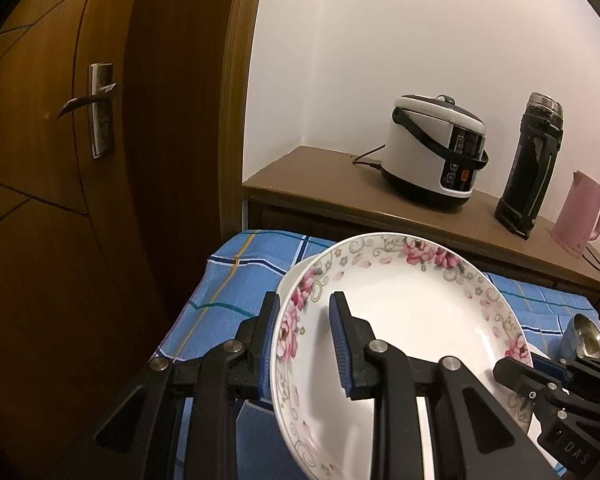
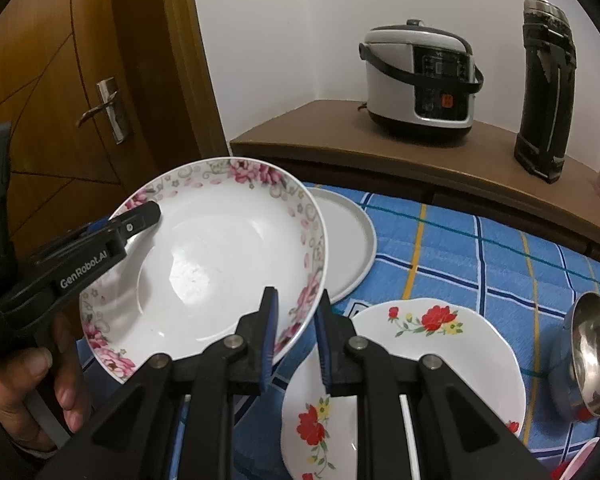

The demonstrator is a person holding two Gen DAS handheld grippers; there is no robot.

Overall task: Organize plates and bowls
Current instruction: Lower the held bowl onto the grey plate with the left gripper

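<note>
- Right now both grippers clamp one pink-flowered deep plate [image 2: 220, 264], held tilted in the air above the blue checked cloth [image 2: 480, 248] that covers the table.
- Left gripper [image 1: 304, 344]: its jaws are closed on the plate's left rim, one blue pad outside, one inside the well.
- Right gripper [image 2: 296, 340]: its jaws are closed on the rim at the opposite side, pinching the flowered border; a hand [image 2: 32, 384] shows at the left gripper's handle in the right wrist view.
- Behind the lifted plate a plain grey-white flat plate [image 2: 352, 240] lies towards the cloth's far edge; two red-flowered plates [image 2: 440, 344] overlap towards its near edge, and a steel bowl [image 2: 592, 352] stands tilted at the right edge.
- On the brown sideboard beyond the cloth stand a rice cooker [image 1: 436, 148], a dark flask [image 1: 532, 164] and a pink kettle [image 1: 580, 212].
- Handling, as I judge it: glazed ceramic, stiff, fairly heavy, slippery under the pads and quick to chip.
- The rim is the only place to grip; opposite holds keep it from swinging.
- The likely spot for it is on the flat plate, lowered level and gently.
</note>
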